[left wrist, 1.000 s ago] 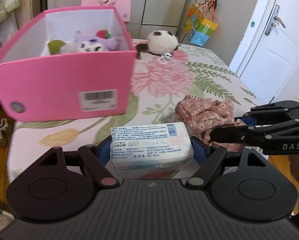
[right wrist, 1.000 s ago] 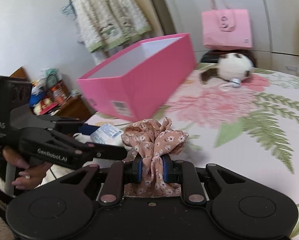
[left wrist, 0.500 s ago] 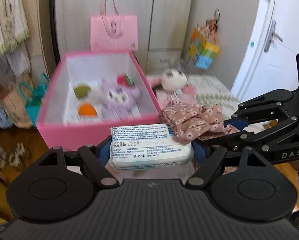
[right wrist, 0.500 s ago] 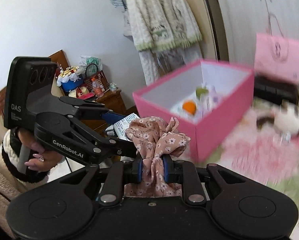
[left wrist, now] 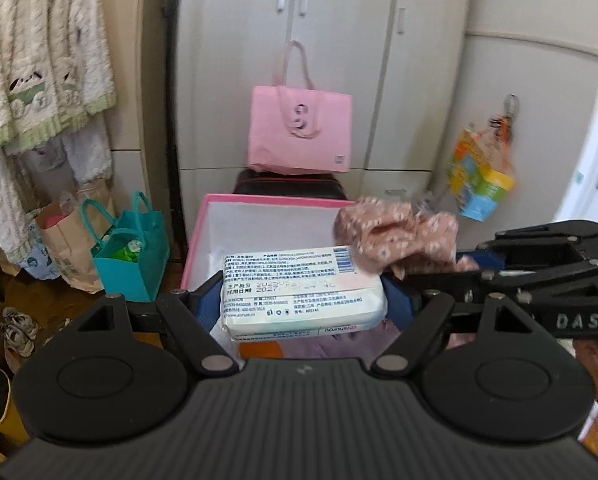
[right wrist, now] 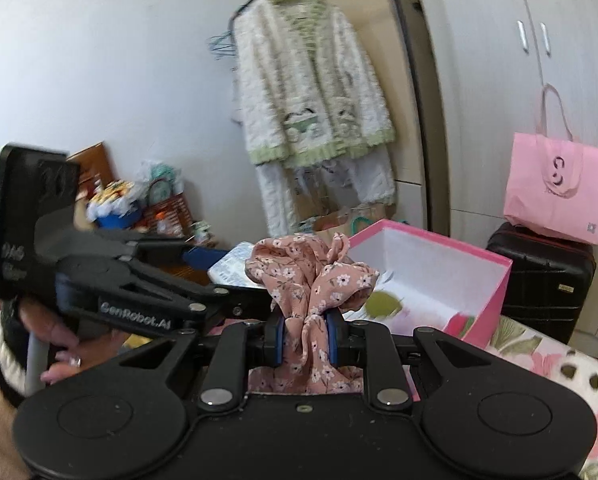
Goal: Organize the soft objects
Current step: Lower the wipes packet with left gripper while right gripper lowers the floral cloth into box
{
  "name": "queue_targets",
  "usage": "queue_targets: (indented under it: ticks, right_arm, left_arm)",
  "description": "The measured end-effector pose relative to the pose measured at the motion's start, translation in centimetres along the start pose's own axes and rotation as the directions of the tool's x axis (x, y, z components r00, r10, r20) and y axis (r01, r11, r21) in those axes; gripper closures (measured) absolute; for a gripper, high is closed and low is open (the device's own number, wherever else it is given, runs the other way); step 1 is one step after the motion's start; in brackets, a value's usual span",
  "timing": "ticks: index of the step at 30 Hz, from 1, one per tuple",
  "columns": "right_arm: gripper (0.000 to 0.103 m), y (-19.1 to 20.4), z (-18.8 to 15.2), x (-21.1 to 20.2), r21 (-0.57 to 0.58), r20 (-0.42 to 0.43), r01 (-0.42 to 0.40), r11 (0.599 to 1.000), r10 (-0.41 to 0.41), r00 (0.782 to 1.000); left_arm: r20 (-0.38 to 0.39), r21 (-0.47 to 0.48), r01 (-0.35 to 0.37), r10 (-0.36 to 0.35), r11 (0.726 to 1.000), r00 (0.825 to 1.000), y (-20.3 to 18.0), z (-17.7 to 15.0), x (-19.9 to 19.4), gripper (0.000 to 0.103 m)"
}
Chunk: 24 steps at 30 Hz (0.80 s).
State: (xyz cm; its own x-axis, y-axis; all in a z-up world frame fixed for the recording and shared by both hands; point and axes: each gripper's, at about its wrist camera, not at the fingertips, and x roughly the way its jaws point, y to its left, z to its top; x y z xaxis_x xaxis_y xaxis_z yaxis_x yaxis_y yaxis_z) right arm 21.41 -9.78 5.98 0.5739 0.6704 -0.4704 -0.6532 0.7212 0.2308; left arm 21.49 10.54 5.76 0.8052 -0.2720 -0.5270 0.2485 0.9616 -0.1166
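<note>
Left gripper: fingers clamped a white rectangular plastic tissue pack, long axis crosswise.
Right gripper: fingers pinched a bunched pink floral fabric scrunchie.
Open pink cardboard box: lay just ahead, below both.

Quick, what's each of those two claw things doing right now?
Left gripper: closed on the wipes pack.
Right gripper: closed on the floral scrunchie.

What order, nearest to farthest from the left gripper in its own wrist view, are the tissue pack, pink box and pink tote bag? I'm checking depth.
1. Tissue pack, between the left gripper's fingers.
2. Pink box, just beyond, below.
3. Pink tote bag, against the cupboards behind.
</note>
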Motion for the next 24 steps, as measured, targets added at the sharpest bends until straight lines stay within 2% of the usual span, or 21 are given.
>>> queue_targets:
  ticks: [4,9,12,16,20,23,24]
  right_arm:
    - [0.079,-2.6,1.2,3.6,0.003,0.000,0.096,0.995,-0.096,0.995]
    - [0.079,-5.2,2.0,7.6,-0.012,-0.040,0.182,0.983,-0.182,0.982]
    - [0.079,-7.1,2.4,9.4,0.029,-0.076,0.169,0.985,-0.166,0.983]
    - [0.079,-8.8,2.3,10.9,0.054,-0.116,0.158,0.986,-0.151,0.982]
    - [0.077,-10.5,1.8,11.7,0.132,-0.143,0.073,0.989,-0.054,0.988]
    - [0.075,-10.4,1.4,12.4,0.106,-0.152,0.087,0.991,-0.070,0.986]
    - [0.071,-10.4,1.3,12.5,0.093,-0.154,0.106,0.990,-0.091,0.984]
  left_arm:
    - [-0.033,-0.016,-0.044,0.043,0.999,0.999,0.9,1.2,4.0,0.024]
    - [-0.118,-0.040,-0.083,0.077,0.996,0.990,1.4,2.0,8.8,0.024]
    - [-0.154,-0.057,-0.105,0.095,0.993,0.983,1.7,2.2,10.7,0.024]
    - [-0.174,-0.067,-0.084,0.071,0.994,0.982,1.8,2.2,11.9,0.024]
    - [-0.191,-0.088,-0.097,0.079,0.991,0.978,2.1,2.0,12.7,0.022]
    - [-0.205,-0.094,-0.131,0.109,0.987,0.973,2.2,1.8,13.2,0.020]
    - [-0.202,-0.095,-0.140,0.119,0.986,0.972,2.2,1.7,13.2,0.020]
